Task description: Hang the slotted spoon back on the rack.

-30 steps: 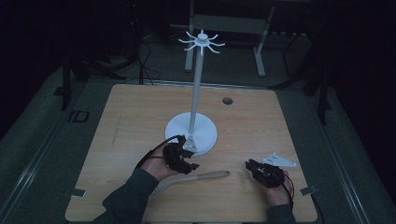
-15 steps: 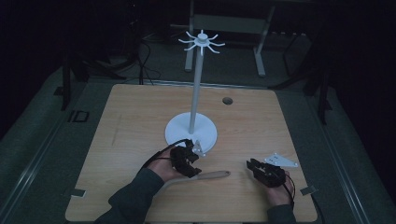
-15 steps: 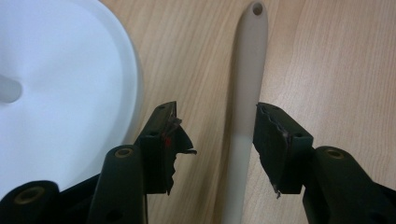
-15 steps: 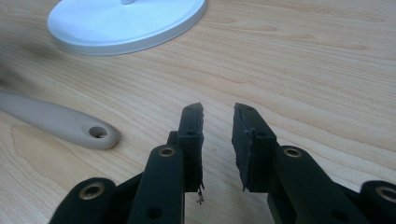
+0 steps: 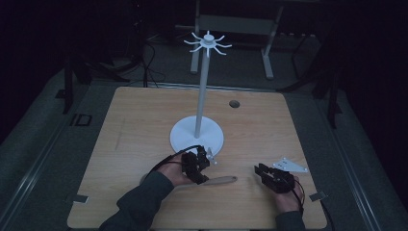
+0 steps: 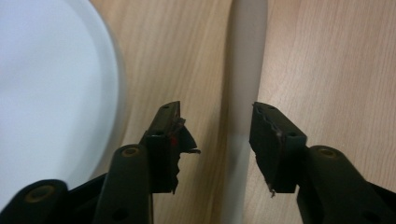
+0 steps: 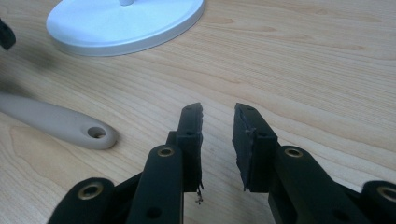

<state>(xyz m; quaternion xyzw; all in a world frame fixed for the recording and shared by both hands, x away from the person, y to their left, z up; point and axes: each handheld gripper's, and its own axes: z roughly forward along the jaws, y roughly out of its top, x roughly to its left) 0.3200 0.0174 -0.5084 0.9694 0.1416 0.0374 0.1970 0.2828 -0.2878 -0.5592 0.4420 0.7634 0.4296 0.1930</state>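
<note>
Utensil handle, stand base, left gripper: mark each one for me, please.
utensil handle [image 7: 56,122], right gripper view, on the shaft near the hanging hole.
stand base [image 5: 185,135], high view, on the white disc left of the pole.
left gripper [image 6: 219,130], left gripper view, midway between the jaw tips.

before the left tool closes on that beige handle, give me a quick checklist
1. Handle lies between the jaws of the left tool, whose jaws have just been closing: ok.
2. Pads pressing on the handle: not ok, gaps show on both sides.
3. Handle centred in the gap: not ok, it sits nearer one jaw.
4. Left tool apart from the white stand base: ok.
5. Right tool away from the handle's holed end, nothing between its jaws: ok.
6. What head the utensil has: cannot tell.
</note>
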